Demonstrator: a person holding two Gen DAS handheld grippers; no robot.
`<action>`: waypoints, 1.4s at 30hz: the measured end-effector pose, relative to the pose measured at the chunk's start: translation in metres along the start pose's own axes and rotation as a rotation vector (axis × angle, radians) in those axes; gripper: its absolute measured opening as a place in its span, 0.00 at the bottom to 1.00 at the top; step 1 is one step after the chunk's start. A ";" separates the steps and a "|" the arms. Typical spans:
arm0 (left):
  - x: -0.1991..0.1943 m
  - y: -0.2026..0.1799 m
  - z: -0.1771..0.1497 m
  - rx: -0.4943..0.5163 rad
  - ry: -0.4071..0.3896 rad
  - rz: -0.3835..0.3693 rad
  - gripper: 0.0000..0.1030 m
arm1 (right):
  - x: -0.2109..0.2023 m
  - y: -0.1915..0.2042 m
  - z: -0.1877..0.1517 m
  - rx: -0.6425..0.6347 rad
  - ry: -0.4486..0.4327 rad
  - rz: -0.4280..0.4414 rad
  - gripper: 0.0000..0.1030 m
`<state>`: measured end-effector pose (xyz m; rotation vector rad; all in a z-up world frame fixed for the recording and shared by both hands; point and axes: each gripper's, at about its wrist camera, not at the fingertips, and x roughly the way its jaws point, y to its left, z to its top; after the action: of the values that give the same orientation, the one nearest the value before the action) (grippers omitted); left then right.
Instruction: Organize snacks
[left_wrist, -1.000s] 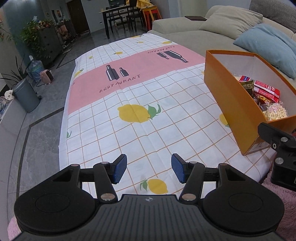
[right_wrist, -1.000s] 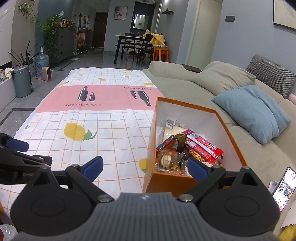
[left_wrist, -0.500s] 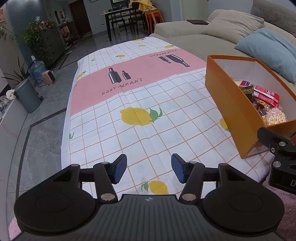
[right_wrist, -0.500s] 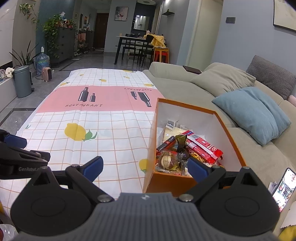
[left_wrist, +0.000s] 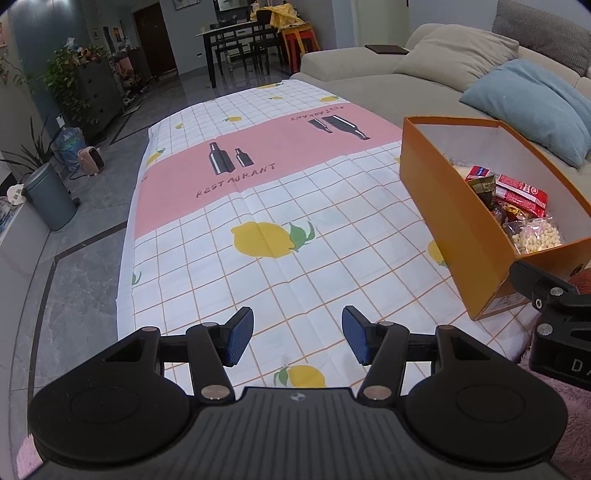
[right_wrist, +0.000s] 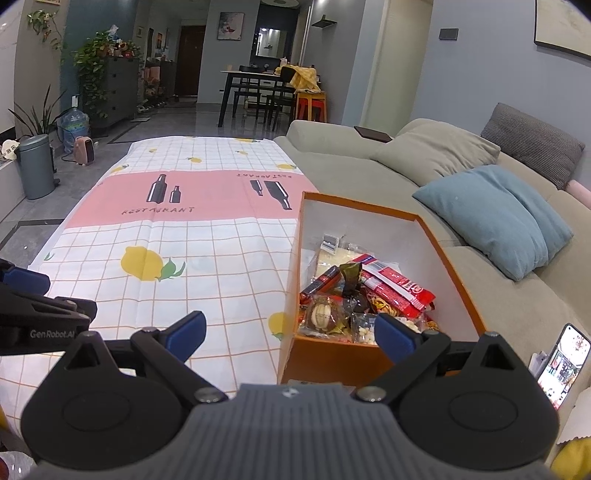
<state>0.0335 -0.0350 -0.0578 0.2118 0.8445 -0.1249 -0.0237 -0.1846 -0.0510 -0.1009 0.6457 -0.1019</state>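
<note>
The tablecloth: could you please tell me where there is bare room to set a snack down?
The tablecloth lies bare from the orange box leftward to the floor-side edge, and onward past the pink band. Crowded: the snacks piled at the box's near end; its far end shows bare floor.

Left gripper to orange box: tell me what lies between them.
Nothing but bare tablecloth separates the open left gripper from the orange box, as the left wrist view shows.

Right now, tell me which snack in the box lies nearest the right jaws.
The clear bag of small white balls, against the orange box's near wall; the red packets lie farther back.
</note>
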 end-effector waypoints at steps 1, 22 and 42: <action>0.000 -0.001 0.000 0.002 -0.001 -0.001 0.64 | 0.000 0.000 0.000 0.002 0.002 -0.003 0.92; 0.000 -0.002 0.001 0.001 -0.002 -0.008 0.63 | 0.001 -0.001 -0.001 0.001 0.011 -0.014 0.92; -0.006 0.000 0.003 -0.043 -0.032 -0.021 0.64 | 0.000 0.001 -0.002 -0.006 0.012 -0.014 0.92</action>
<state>0.0322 -0.0358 -0.0515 0.1608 0.8170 -0.1293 -0.0244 -0.1835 -0.0530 -0.1111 0.6574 -0.1145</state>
